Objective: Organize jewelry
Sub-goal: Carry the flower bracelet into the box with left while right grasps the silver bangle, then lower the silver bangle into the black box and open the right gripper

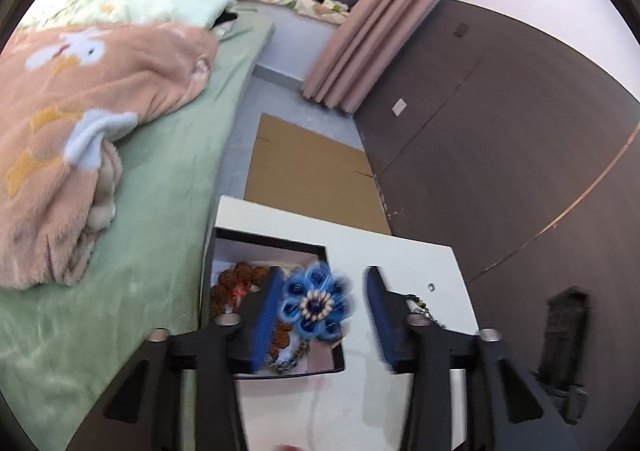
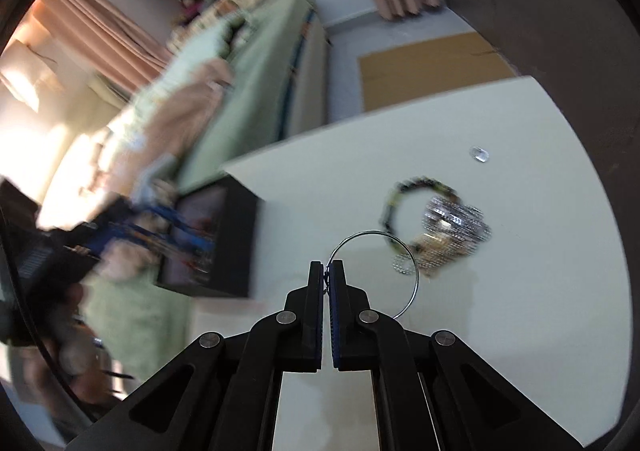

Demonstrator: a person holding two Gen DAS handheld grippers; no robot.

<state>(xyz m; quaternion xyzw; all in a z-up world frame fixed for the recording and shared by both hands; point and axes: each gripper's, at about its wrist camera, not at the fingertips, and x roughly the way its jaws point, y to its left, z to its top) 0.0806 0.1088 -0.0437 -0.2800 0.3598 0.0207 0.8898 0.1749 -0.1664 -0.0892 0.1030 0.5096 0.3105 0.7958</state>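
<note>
A black jewelry box (image 1: 320, 251) with a white lining sits on the white table (image 1: 400, 247); it also shows in the right wrist view (image 2: 240, 235). Brown beads (image 1: 240, 275) and a chain (image 1: 288, 359) lie inside. My left gripper (image 1: 324, 307) is open over the box, and a blue flower ornament (image 1: 316, 303) sits between its jaws, against the left finger. My right gripper (image 2: 329, 271) is shut on a thin silver ring bangle (image 2: 400, 251) above the table. A dark bead bracelet (image 2: 404, 187) and a sparkly silver piece (image 2: 456, 223) lie on the table beyond it.
A bed with a green sheet (image 1: 160, 187) and a peach blanket (image 1: 80, 111) runs along the table's left. Flat cardboard (image 1: 312, 175) lies on the floor behind the table. A dark wall panel (image 1: 500, 131) stands at the right. A small clear piece (image 2: 480, 153) lies on the table.
</note>
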